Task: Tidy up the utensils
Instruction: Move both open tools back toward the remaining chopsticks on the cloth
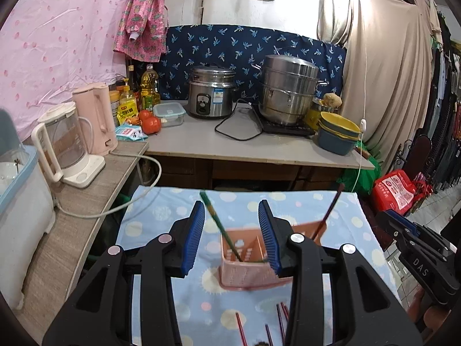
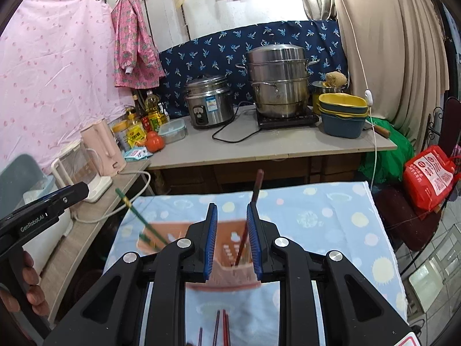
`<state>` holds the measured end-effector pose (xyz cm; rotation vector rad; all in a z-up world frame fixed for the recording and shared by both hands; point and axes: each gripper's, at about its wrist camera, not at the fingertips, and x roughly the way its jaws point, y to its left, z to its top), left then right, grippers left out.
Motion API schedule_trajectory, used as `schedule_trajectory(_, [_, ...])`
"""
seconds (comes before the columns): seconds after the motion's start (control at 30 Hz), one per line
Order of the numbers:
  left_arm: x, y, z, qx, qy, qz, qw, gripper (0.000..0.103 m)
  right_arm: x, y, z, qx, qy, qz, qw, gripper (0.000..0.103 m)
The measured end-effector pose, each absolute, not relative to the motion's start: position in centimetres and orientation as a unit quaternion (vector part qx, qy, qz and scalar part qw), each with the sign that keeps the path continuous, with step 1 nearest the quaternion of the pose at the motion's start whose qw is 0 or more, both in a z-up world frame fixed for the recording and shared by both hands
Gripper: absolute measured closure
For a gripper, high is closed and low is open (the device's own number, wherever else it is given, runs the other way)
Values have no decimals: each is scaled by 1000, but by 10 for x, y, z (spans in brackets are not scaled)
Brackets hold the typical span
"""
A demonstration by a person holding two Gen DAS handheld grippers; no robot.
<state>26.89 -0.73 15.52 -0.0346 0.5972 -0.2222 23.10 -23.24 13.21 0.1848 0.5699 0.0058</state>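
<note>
A pink slotted utensil holder (image 1: 245,262) stands on the blue patterned cloth (image 1: 161,216); it also shows in the right wrist view (image 2: 230,262). A green chopstick (image 1: 219,225) leans in its left compartment, a dark red chopstick (image 1: 331,210) in its right one. My left gripper (image 1: 232,233) is open above the holder, the green chopstick loose between its jaws. My right gripper (image 2: 230,236) is open over the holder, the red chopstick (image 2: 249,222) loose beside its right finger. Several red and purple chopsticks (image 1: 259,325) lie on the cloth near me (image 2: 222,328).
A counter (image 1: 245,147) behind holds a rice cooker (image 1: 211,92), a steamer pot (image 1: 288,89), stacked bowls (image 1: 338,132), tomatoes and bottles. Kettles (image 1: 69,144) stand on the left shelf with a trailing cord. A red bag (image 1: 397,190) sits on the floor right.
</note>
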Motion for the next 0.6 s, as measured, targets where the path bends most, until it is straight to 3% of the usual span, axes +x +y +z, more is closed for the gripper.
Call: schedule_trajectory(0.6, [151,4,26,-17,413,-119,903,66,85,-219,10,100,403,5,910,82])
